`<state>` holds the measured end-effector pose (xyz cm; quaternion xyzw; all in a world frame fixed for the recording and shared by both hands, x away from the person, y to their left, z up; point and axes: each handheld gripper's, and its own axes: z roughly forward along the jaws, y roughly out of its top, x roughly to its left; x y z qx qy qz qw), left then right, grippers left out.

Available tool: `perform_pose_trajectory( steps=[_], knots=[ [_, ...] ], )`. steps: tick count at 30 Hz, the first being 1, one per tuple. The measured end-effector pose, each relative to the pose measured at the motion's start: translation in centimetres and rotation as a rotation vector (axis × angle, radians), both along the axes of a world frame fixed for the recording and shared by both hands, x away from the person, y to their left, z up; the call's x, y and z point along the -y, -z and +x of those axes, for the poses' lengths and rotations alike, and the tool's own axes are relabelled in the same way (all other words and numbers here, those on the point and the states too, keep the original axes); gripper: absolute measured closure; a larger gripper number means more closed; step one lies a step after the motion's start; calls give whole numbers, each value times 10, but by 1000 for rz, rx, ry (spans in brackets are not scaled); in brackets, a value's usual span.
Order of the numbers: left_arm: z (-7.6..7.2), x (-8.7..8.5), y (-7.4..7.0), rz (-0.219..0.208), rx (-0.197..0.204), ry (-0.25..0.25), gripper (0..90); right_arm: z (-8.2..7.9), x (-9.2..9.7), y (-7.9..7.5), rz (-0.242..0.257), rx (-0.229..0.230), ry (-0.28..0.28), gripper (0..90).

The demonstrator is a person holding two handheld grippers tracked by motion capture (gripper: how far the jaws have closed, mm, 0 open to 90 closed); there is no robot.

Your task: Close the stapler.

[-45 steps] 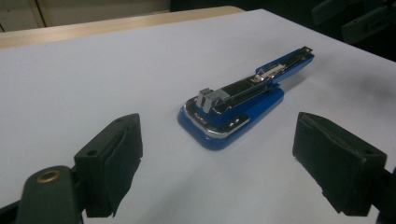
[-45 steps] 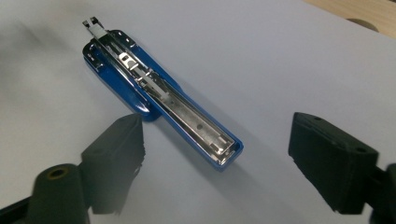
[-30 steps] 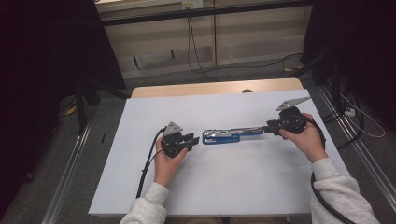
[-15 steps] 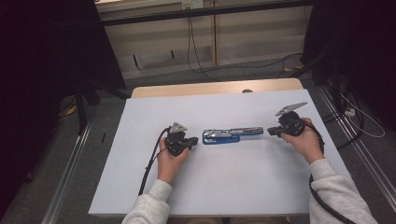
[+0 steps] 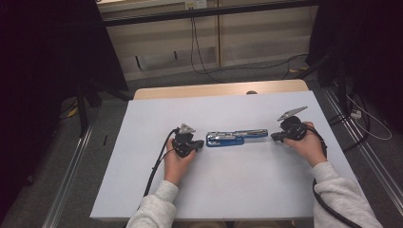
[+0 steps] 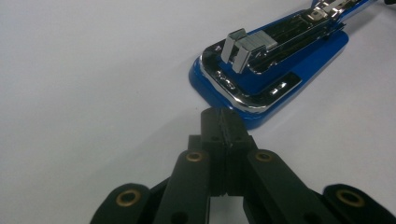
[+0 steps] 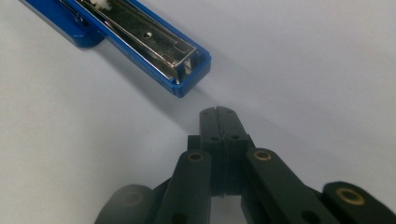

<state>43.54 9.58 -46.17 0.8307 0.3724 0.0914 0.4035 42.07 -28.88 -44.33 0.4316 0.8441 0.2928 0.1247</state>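
Both grippers have backed off the opened blue stapler (image 5: pixel 236 137), jaws just closing to clenched, empty. Left gripper (image 5: pixel 203 144) sits at its nine o'clock, right gripper (image 5: pixel 273 136) at three, on the white table (image 5: pixel 228 190).

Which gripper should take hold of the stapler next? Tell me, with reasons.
Probably left. The left gripper sits with its shut tips almost at the blue stapler's wide base end; the right gripper, also shut, stands slightly farther from the narrow end.
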Motion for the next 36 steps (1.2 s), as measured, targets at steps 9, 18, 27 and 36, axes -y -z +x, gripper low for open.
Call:
perform_pose_trajectory(
  steps=[9, 18, 27, 36],
  knots=[
    [3, 4, 0, 13, 2, 5, 898, 3, -6, 3, 1, 4, 2, 900],
    [2, 6, 0, 18, 4, 2, 898, 5, -11, 4, 10, 12, -4, 900],
    [3, 10, 0, 9, 4, 1, 900, 6, -11, 5, 52, 12, -10, 900],
    [4, 9, 0, 8, 0, 7, 900, 4, -17, -7, 67, 57, -29, 900]
  ],
)
